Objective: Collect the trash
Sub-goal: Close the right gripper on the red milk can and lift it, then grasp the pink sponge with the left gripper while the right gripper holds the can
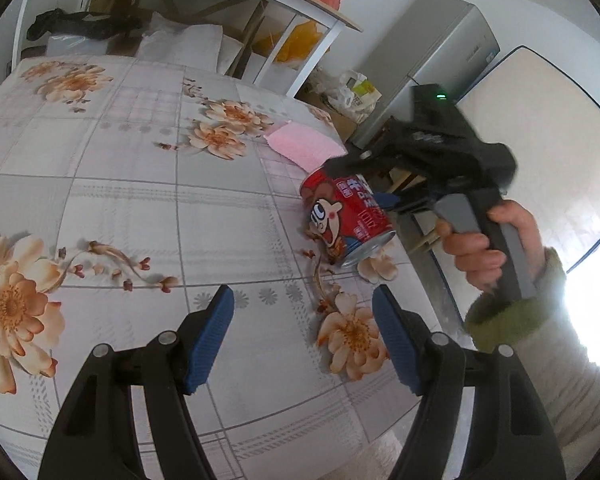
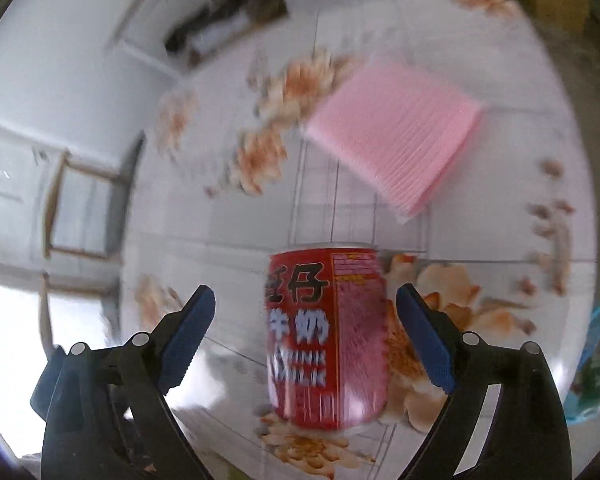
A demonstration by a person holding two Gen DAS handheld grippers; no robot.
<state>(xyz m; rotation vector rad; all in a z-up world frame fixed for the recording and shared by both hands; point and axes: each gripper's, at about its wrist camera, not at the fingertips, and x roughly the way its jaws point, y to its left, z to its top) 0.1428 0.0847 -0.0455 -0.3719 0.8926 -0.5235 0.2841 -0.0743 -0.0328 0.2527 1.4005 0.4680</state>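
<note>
Left tongs (image 1: 302,338) hung spread, empty, over desk (image 1: 120,200); right tongs (image 2: 306,336) spread astride can (image 2: 326,336), ready to clamp.

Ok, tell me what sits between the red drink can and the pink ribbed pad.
Nothing: only bare floral tablecloth separates the red drink can from the pink ribbed pad, clearest in the right wrist view.

can (image 2: 326,336): metal, glossy printed red wrap, bare shiny rim
tablecloth (image 1: 120,200): smooth, faintly sheeny sheet, printed with flowers and checks
pink pad (image 2: 396,136): soft-looking, matt, finely ribbed
left gripper (image 1: 304,340): matt black plastic arms, blue ridged rubbery pads
right gripper (image 2: 306,336): the same make
sleeve cuff (image 1: 516,312): green fleecy cloth
</note>
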